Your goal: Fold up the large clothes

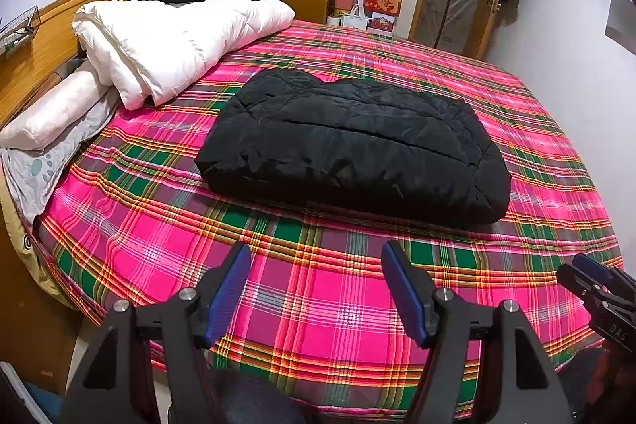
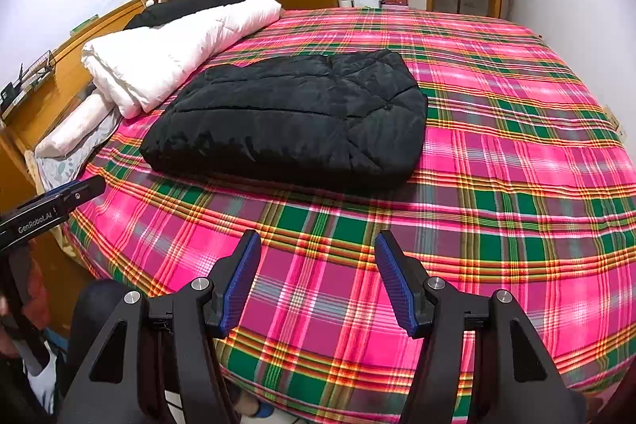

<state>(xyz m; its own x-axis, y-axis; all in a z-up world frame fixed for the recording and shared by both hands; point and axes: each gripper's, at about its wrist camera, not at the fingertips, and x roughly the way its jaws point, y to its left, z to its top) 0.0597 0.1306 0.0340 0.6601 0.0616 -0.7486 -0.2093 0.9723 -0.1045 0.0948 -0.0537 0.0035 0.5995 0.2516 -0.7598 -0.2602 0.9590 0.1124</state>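
The folded black coat [image 1: 353,145] lies on the bed [image 1: 318,304], and near it the left hand-held gripper [image 1: 316,288] and right hand-held gripper [image 2: 318,281] gape wide, holding nothing.

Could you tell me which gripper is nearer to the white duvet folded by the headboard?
Left. The left gripper hangs open over the bed's near edge on the side where the white duvet lies; the right gripper, also open, is beside it, farther from the duvet.

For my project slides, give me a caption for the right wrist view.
Open right gripper hovers over the plaid bedsheet, short of the folded black jacket.
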